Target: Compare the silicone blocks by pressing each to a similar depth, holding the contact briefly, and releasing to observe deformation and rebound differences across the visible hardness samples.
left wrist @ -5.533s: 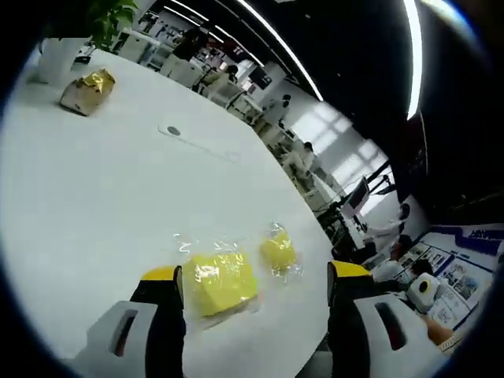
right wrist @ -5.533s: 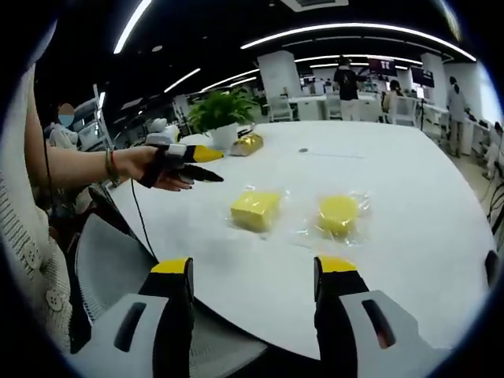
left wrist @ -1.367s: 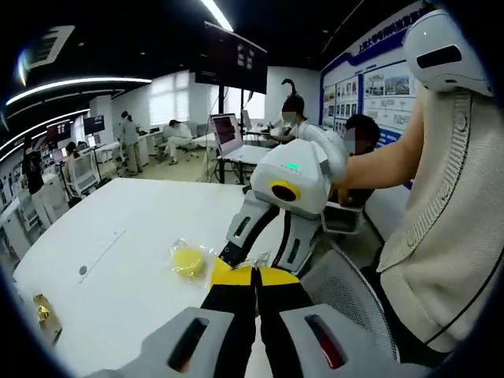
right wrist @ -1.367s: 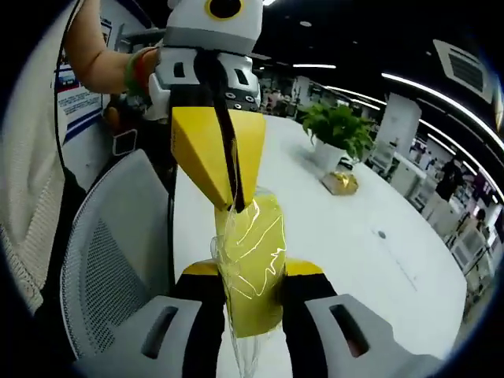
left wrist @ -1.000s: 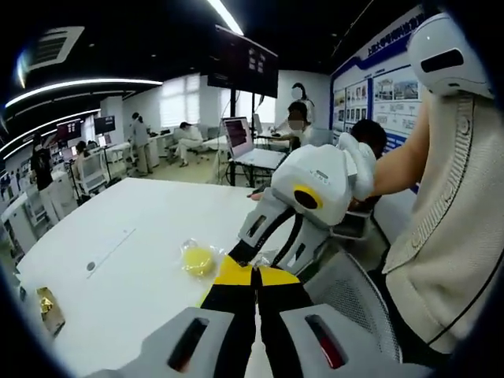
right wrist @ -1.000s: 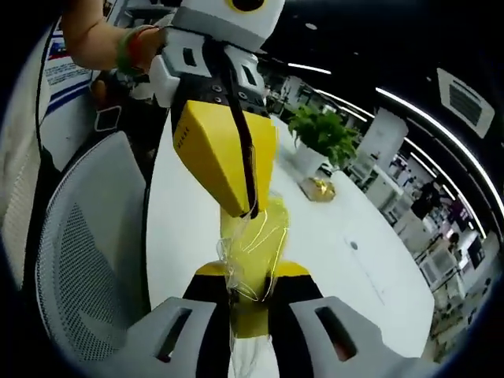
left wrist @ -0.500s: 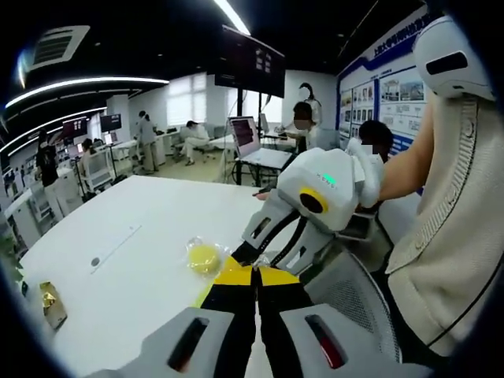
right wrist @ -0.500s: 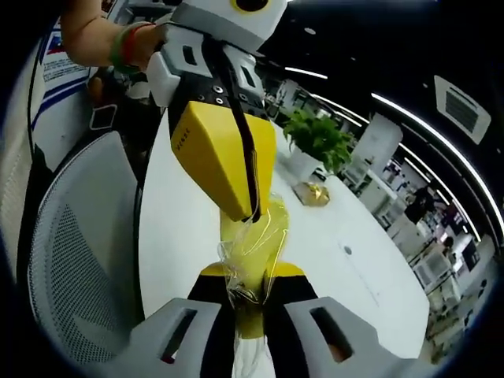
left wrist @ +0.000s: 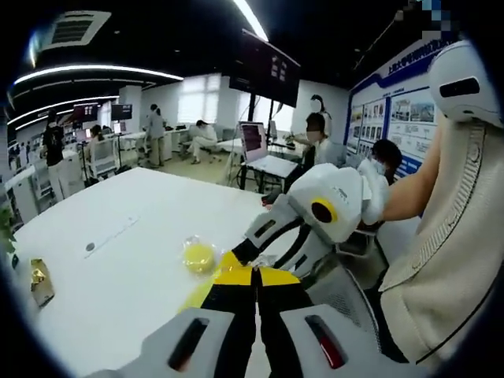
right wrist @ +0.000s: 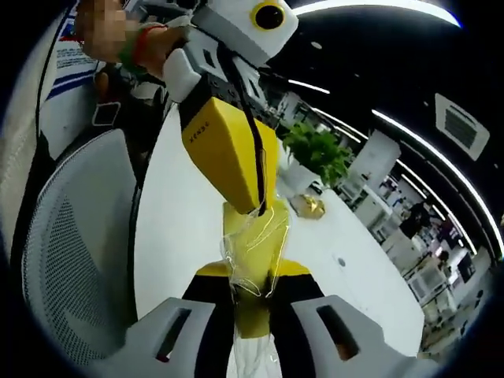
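One yellow block (right wrist: 250, 260) in clear wrap is squeezed between the jaws of the right claw (right wrist: 250, 303), lifted above the worktop (right wrist: 169, 228). The left claw (left wrist: 253, 277), jaws closed together, pinches the wrap at the block's far end. A second, round yellow block (left wrist: 198, 256) lies on the worktop. A potted plant (right wrist: 313, 157) and a gold packet (right wrist: 309, 206) sit farther off.

Long ceiling light strips (left wrist: 94, 72) lit the room brightly and evenly, and the white desk (left wrist: 118, 236) shone pale with only soft shadows. In the right gripper view, glare glinted off the clear plastic wrap (right wrist: 253, 244) and a ceiling strip (right wrist: 370, 8) burned out to white. Both views bowed strongly toward their edges, and distant people and furniture were soft and blurred.
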### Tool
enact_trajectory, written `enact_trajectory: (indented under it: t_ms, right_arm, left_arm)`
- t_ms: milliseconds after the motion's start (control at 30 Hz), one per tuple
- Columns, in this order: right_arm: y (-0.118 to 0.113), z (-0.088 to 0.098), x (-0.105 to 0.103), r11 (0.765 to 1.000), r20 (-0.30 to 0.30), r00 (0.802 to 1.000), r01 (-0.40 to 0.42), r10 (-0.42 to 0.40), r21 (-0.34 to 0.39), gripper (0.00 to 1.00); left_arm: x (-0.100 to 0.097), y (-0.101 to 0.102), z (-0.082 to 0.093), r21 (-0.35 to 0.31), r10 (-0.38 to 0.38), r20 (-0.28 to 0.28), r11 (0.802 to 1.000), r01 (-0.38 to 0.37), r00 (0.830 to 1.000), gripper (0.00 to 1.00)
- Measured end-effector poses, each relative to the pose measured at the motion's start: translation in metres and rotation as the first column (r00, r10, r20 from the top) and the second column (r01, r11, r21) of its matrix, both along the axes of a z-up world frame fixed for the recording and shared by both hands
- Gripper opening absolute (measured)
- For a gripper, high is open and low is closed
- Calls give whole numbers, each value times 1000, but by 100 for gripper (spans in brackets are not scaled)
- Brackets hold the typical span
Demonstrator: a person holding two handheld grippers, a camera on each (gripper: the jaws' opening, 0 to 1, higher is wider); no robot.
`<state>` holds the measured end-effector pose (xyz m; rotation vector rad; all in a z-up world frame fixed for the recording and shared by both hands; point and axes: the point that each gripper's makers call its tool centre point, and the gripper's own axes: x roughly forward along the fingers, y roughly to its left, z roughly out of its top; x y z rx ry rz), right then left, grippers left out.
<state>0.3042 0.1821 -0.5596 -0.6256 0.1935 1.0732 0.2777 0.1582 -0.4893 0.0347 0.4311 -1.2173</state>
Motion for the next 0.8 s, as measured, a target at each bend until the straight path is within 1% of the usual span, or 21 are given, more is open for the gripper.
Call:
enact_trajectory:
  t_ms: [33, 67, 133, 167, 200, 267, 367, 400, 533, 600, 633, 667, 800]
  right_arm:
    - [-1, 0, -1, 1000, -7, 1000, -8, 8, 6, 13]
    - [-2, 0, 0, 1000, -8, 1000, 1, -1, 8, 14]
    - [-3, 0, 0, 1000, 7, 1000, 3, -3, 1, 14]
    - [-4, 0, 1, 1000, 27, 1000, 2, -2, -8, 14]
    - [-4, -1, 0, 1000, 16, 1000, 3, -3, -9, 15]
    - [-4, -3, 0, 1000, -32, 999, 20, -20, 5, 17]
    - [-5, -2, 1, 999, -27, 999, 28, -28, 17, 21]
    - [-5, -1, 2, 999, -32, 999, 38, -37, 29, 23]
    - [-8, 2, 3, 994, -81, 994, 80, -74, 79, 31]
    - [-10, 3, 3, 989, -100, 991, 100, -89, 108, 35]
    - [-13, 3, 4, 983, -122, 986, 131, -115, 131, 35]
    - [-15, 4, 4, 980, -129, 984, 137, -119, 142, 35]
    - [-20, 1, 0, 976, -139, 982, 149, -127, 159, 38]
  left_arm:
    - [0, 1, 0, -18, 10, -33, 1000, -11, 999, 0]
    - [2, 2, 0, -39, 26, -67, 999, -29, 997, 0]
    - [3, 3, -3, -43, 23, -72, 999, -26, 997, 0]
    - [4, 3, -2, -53, 38, -81, 998, -42, 996, 0]
    - [3, 2, -4, -51, 30, -96, 998, -35, 995, 0]
    - [4, 3, -4, -52, 40, -89, 998, -45, 995, 0]
    - [8, 5, -4, -77, 59, -121, 995, -69, 991, 0]
    - [10, 6, -4, -97, 70, -151, 992, -85, 986, 0]
    - [18, 12, -4, -150, 104, -207, 979, -136, 973, 0]
    - [22, 15, -3, -173, 124, -224, 971, -164, 967, 0]
    - [23, 16, -4, -181, 124, -239, 969, -170, 963, 0]
    - [23, 17, -6, -186, 125, -245, 967, -173, 961, 0]
    - [22, 15, -9, -199, 123, -268, 963, -180, 956, 0]
